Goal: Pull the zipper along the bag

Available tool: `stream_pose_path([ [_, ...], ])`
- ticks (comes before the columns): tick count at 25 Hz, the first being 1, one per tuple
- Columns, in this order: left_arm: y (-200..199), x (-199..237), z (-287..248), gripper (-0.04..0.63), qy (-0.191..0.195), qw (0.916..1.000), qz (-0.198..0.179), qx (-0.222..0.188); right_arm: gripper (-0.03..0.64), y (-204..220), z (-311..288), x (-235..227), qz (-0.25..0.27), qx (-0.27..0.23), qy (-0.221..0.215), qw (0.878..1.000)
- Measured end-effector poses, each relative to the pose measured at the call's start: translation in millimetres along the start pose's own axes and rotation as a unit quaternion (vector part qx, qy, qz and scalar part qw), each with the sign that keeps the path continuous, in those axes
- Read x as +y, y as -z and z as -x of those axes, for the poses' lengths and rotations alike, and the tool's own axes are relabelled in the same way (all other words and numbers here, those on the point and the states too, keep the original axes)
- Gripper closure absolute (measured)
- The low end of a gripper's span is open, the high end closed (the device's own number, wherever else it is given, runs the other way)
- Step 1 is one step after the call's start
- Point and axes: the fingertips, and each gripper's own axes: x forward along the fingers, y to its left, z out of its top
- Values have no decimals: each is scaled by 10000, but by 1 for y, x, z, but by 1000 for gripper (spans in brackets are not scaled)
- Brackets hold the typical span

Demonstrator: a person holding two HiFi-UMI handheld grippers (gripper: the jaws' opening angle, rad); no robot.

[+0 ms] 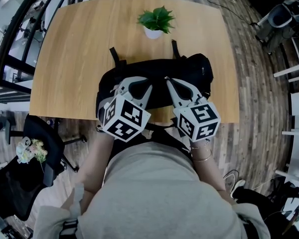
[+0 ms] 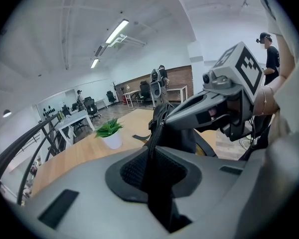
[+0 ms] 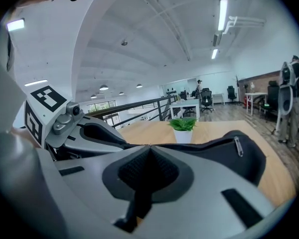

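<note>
Sitting on the table: I've got the black bag (image 1: 194, 68) lying across the near edge of the pale wood table (image 1: 70, 59), with two straps trailing toward the far side.
Left gripper (image 2: 150, 148): jaws almost together, clamped on a ridge of the bag's black fabric right at the zipper (image 2: 153, 132).
Right gripper (image 3: 149, 147): jaws closed, tips on the bag's top seam near the left one. There's a small metal glint at the tips, and I can't tell whether it's pinched.
Tabletop: a small green plant (image 1: 156, 19) in a white pot stands beyond the bag.
Floor (image 1: 254, 73): dark wood planks.
Room: open office with a white arched ceiling, strip lights (image 3: 222, 14), desks and chairs further off, and a black railing (image 1: 15, 44) on the left.
</note>
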Motion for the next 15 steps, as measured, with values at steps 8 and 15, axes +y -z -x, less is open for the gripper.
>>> stream_pose_path([
  [8, 3, 1, 2, 538, -55, 9999, 152, -55, 606, 2, 7, -19, -91, -21, 159, 9998],
  [15, 3, 4, 1, 538, -168, 9995, 258, -83, 606, 2, 15, -41, -153, -60, 322, 9993],
])
